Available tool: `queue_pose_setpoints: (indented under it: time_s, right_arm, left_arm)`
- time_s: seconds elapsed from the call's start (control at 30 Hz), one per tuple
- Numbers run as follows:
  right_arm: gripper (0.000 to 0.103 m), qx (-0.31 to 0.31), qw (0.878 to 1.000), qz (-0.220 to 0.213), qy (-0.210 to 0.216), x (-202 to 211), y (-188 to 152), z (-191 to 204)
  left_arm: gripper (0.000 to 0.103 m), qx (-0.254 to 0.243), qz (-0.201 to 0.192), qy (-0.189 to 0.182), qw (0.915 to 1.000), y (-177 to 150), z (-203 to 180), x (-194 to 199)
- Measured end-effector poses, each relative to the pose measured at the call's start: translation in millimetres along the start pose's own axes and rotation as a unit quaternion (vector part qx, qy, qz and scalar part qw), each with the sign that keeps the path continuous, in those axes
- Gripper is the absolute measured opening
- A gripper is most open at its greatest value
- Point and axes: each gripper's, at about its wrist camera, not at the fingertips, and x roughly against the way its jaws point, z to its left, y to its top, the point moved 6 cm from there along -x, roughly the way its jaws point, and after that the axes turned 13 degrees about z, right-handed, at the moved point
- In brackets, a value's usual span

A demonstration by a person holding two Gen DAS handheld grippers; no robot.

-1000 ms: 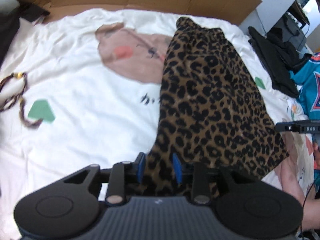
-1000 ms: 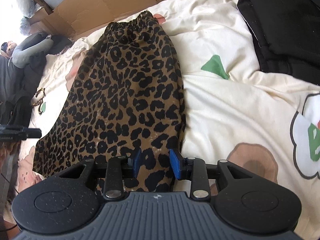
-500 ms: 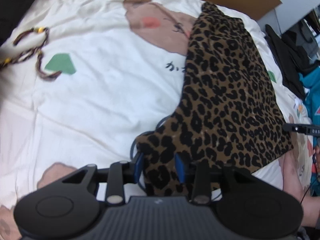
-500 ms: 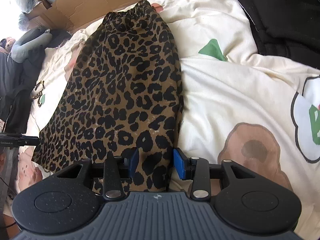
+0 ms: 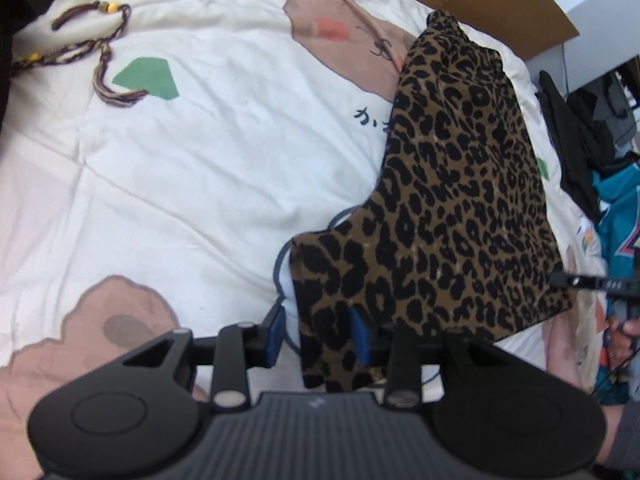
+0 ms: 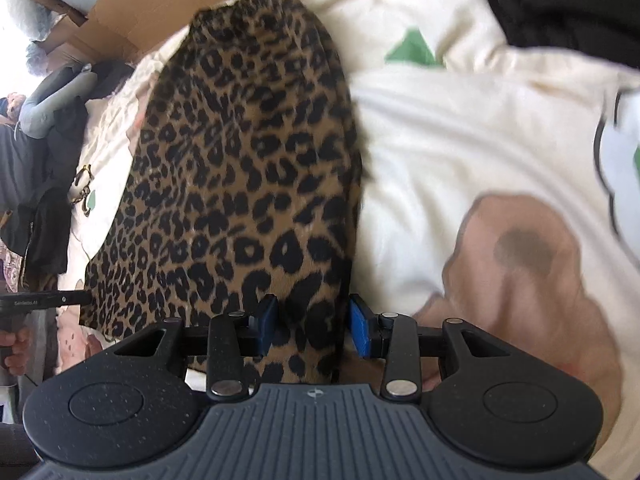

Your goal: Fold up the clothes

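A leopard-print garment [image 5: 460,200] lies lengthwise on a white printed bedcover [image 5: 180,200], its gathered waistband at the far end. My left gripper [image 5: 318,336] hovers over the near left hem corner. Fabric lies between its blue pads, with a strip of white showing beside the left pad, so the jaws stand open. My right gripper [image 6: 313,322] is over the near right hem corner of the garment [image 6: 248,184]. Its pads flank the fabric without visibly pressing it. A black finger [image 5: 580,282] of the right gripper shows at the left wrist view's right edge.
A braided cord with a tassel [image 5: 100,52] lies on the cover at far left. Cardboard [image 5: 500,0] stands behind the bed. Black clothes [image 6: 560,0] and a teal jersey [image 5: 620,216] lie to the right. Dark bags and a grey bundle [image 6: 52,104] sit on the left.
The left gripper moved left and lower, and the hem corner now juts out to the left. The right gripper sank closer to the fabric and its pads stand slightly wider apart.
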Motion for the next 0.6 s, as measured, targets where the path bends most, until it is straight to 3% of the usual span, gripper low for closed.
queue_pose_setpoints:
  time_s: [0.1,0.23,0.3,0.47,0.6]
  right_arm:
    - [0.041,-0.021,1.0,-0.001,0.016,-1.5,0.0,-6.4]
    - [0.015,-0.036,0.999,0.0,0.03,-0.4,0.5,-13.5]
    - [0.01,-0.026,0.999,0.0,0.027,-0.4,-0.1,-12.1]
    - [0.007,-0.009,1.0,0.005,0.021,1.1,-0.5,-10.6]
    - [0.008,-0.015,1.0,0.008,0.023,-0.3,0.2,-13.0]
  left_arm:
    - [0.037,-0.001,0.007,-0.002,1.0,-0.3,3.9,-10.1]
    - [0.036,0.007,0.01,-0.012,0.9998,-2.2,7.2,-13.7]
    - [0.036,0.007,0.015,-0.014,0.9998,-3.8,6.7,-14.1]
    - [0.036,-0.018,0.027,-0.014,0.9994,-9.8,-0.8,-17.6]
    - [0.036,-0.004,0.027,-0.04,0.9988,-6.5,6.9,-16.7]
